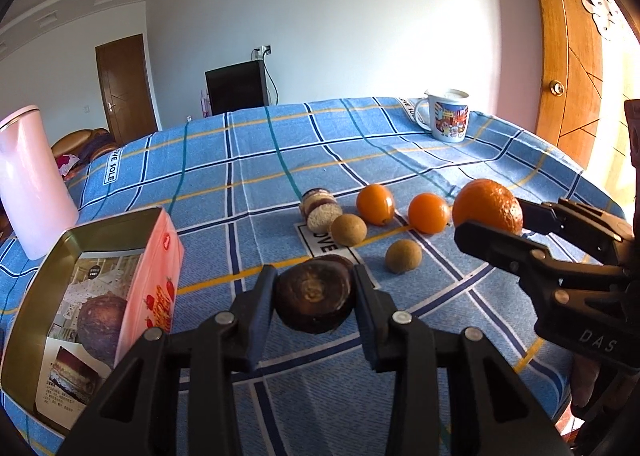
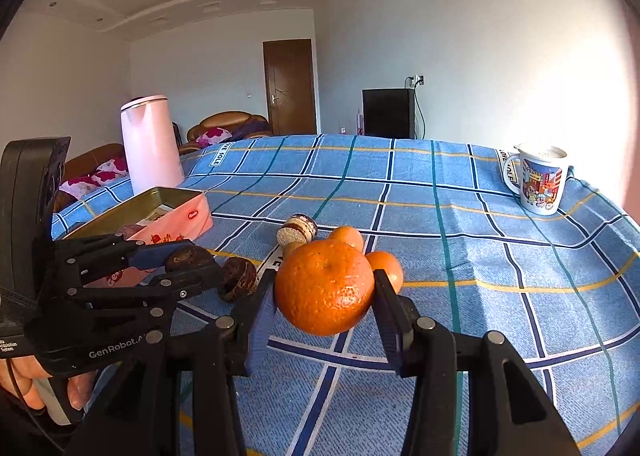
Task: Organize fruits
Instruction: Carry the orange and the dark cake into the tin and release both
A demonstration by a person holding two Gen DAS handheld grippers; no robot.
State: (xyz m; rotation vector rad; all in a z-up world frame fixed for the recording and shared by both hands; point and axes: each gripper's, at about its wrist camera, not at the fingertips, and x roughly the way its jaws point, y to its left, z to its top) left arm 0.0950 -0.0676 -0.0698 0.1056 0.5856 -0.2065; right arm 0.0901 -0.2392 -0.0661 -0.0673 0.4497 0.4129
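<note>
We have the left gripper point(image 1: 314, 288) pinching a dark brown fruit point(image 1: 314, 296) and the right gripper point(image 2: 324, 296) clamped on the big orange point(image 2: 325, 288), both just above the cloth, while one dark fruit point(image 1: 100, 322) lies in the pink tin point(image 1: 156, 268) and the small oranges point(image 1: 375, 203) and tan fruits point(image 1: 349, 229) still wait on the table point(image 1: 440, 160).

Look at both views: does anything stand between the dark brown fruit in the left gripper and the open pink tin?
Nothing visible does. The left gripper grips the dark brown fruit; the pink tin lies open beside it, with only bare tablecloth between.
</note>
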